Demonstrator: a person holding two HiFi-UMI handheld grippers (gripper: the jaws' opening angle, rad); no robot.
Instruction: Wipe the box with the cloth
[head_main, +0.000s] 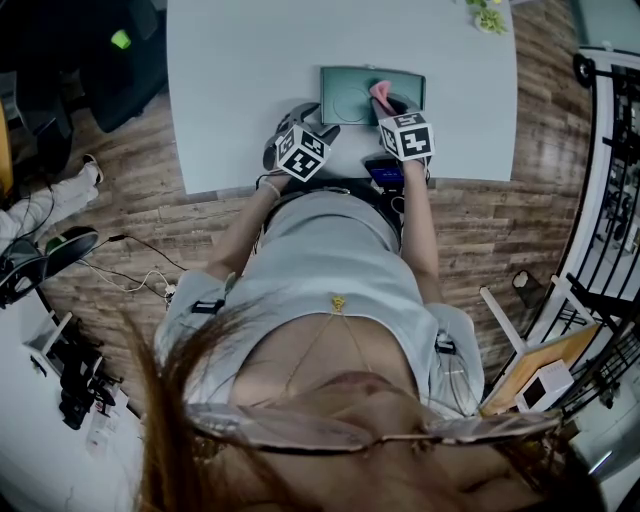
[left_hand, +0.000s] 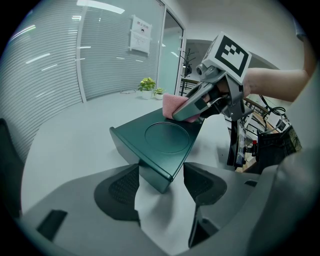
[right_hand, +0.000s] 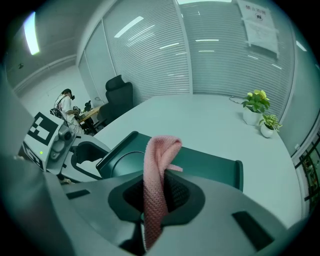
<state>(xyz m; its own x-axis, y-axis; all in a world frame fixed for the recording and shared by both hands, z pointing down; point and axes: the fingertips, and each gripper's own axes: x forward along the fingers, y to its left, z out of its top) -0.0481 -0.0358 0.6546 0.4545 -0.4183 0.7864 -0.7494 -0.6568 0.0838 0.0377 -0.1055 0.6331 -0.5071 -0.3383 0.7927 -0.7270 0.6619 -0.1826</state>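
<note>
Box (left_hand: 160, 140), dark green, lies flat on the desk (head_main: 250, 60) directly ahead of both tools. Its near corner reaches in between the jaws of the left tool (left_hand: 161, 186), which stand wide apart and do not appear to clamp it. The right tool (right_hand: 161, 196) is closed on a folded pink cloth (right_hand: 161, 150), whose free end stands beyond the jaw tips over the box's top. Risk noted: with the box unclamped, a wiping stroke could push it across the smooth desk. The narrow pinch may also let the cloth pull out, leaving bare jaw tips to scrape the surface.
</note>
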